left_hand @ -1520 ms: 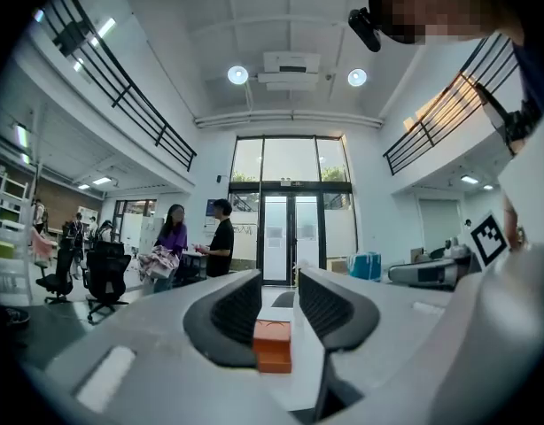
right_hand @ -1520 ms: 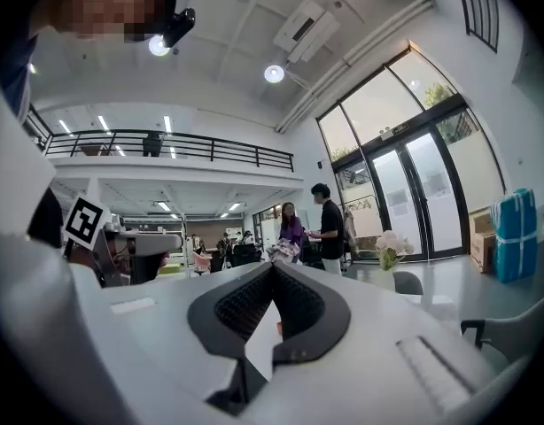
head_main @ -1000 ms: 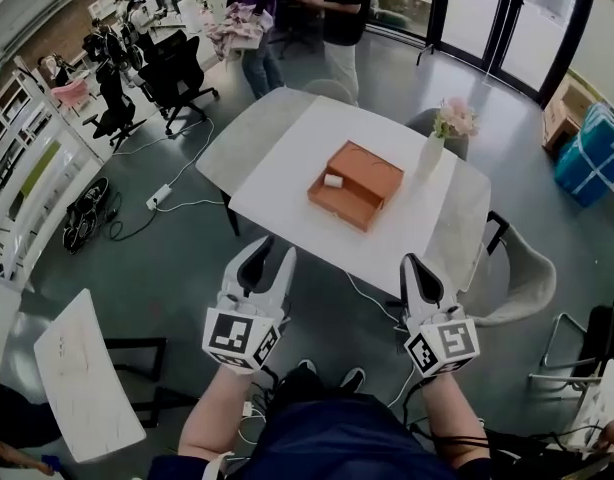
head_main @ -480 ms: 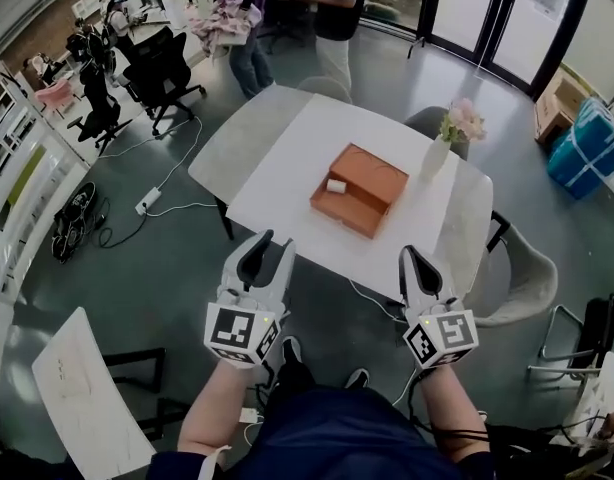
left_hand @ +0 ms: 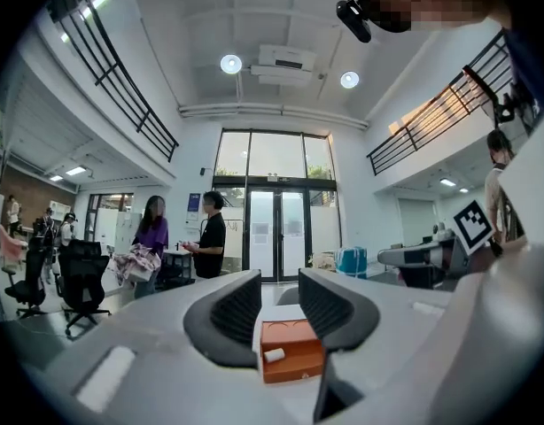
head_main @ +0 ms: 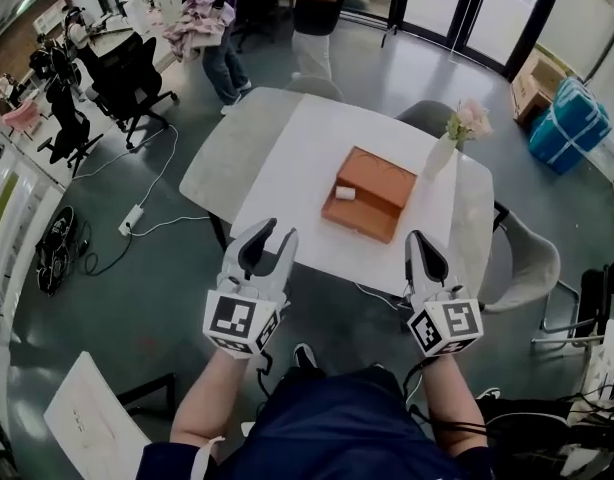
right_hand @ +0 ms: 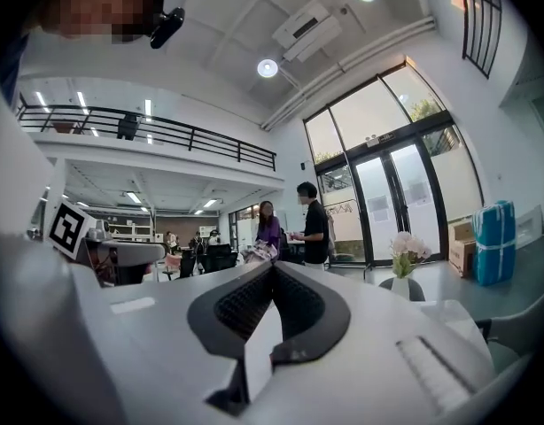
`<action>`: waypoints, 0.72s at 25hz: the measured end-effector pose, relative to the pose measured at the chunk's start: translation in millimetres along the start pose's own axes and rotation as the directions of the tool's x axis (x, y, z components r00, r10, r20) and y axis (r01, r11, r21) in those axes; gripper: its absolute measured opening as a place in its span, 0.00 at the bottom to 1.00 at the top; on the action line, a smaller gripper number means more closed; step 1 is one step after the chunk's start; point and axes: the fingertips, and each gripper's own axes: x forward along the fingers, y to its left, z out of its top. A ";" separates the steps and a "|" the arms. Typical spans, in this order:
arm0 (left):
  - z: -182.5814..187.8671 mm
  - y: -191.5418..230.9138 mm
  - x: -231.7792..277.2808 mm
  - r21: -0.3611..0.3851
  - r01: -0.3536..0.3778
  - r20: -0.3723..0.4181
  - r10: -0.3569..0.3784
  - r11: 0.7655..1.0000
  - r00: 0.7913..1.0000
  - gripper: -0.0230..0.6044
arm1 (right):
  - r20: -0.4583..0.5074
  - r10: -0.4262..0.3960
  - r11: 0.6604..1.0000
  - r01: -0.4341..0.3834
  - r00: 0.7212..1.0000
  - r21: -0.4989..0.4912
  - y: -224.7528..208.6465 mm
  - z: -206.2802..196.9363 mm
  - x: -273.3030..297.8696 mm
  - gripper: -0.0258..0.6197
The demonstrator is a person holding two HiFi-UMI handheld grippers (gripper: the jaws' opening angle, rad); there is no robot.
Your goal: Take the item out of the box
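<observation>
An orange box [head_main: 371, 193] lies open on the white table [head_main: 287, 168], with a small white roll [head_main: 344, 194] in its left part. The left gripper view shows the same orange box [left_hand: 289, 351] and white roll [left_hand: 273, 355] between and beyond the jaws. My left gripper [head_main: 272, 236] is open, held near the table's near edge, short of the box. My right gripper [head_main: 423, 241] is shut with nothing in it, near the table's near right edge. In its own view the right gripper [right_hand: 274, 277] has its jaws touching at the tips.
A white vase with pink flowers [head_main: 453, 135] stands on the table right of the box. Chairs [head_main: 527, 268] sit around the table. Two people [head_main: 257, 8] stand beyond the far edge. Black office chairs [head_main: 132, 68] and floor cables [head_main: 137, 208] are at left.
The view has closed in on the table, so the box sits a little nearer both grippers. Both grippers keep their states.
</observation>
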 end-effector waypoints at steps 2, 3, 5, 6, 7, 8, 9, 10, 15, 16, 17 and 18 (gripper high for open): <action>-4.3 12.7 2.9 -0.002 0.022 -0.004 -0.022 1.000 1.000 0.26 | -0.003 -0.025 1.000 0.025 1.000 0.003 5.1 -3.1 6.6 0.04; -6.0 17.9 5.3 -0.005 0.030 -0.005 -0.030 1.000 1.000 0.26 | -0.009 -0.035 0.999 0.035 0.999 0.007 6.3 -5.6 10.0 0.04; -10.3 25.1 11.7 -0.017 0.045 -0.008 -0.045 0.999 0.999 0.26 | -0.029 -0.049 0.999 0.049 0.998 0.017 6.2 -12.1 16.5 0.04; -13.2 27.3 15.2 -0.024 0.052 -0.011 -0.052 0.998 0.999 0.26 | -0.041 -0.054 0.998 0.055 0.998 0.019 5.3 -15.4 19.4 0.04; -16.4 28.9 18.8 -0.031 0.058 -0.014 -0.059 0.998 0.998 0.26 | -0.052 -0.059 0.998 0.060 0.997 0.017 4.2 -18.4 22.3 0.04; -19.9 30.4 22.5 -0.038 0.064 -0.018 -0.065 0.997 0.998 0.26 | -0.062 -0.064 0.998 0.065 0.996 0.015 2.9 -21.3 25.3 0.04; -23.8 31.9 26.5 -0.045 0.069 -0.022 -0.070 0.997 0.997 0.26 | -0.071 -0.067 0.998 0.068 0.995 0.014 1.2 -24.5 28.8 0.04; -28.3 33.4 31.0 -0.051 0.072 -0.028 -0.074 0.996 0.997 0.26 | -0.080 -0.069 0.997 0.071 0.994 0.015 -1.1 -28.6 32.9 0.04; -50.6 38.7 53.9 -0.050 0.077 -0.076 -0.080 0.996 0.994 0.26 | -0.121 -0.059 0.996 0.066 0.991 0.056 -18.8 -56.0 63.7 0.04; -52.6 40.7 57.7 -0.044 0.075 -0.087 -0.079 0.996 0.993 0.26 | -0.126 -0.052 0.996 0.061 0.991 0.068 -21.2 -59.8 71.8 0.04; -53.7 43.6 61.9 -0.037 0.072 -0.096 -0.075 0.997 0.993 0.26 | -0.129 -0.044 0.995 0.054 0.991 0.079 -23.2 -62.5 80.4 0.04; -54.5 47.5 67.0 -0.031 0.068 -0.103 -0.070 0.997 0.992 0.26 | -0.130 -0.035 0.995 0.046 0.991 0.087 -25.0 -64.1 89.5 0.04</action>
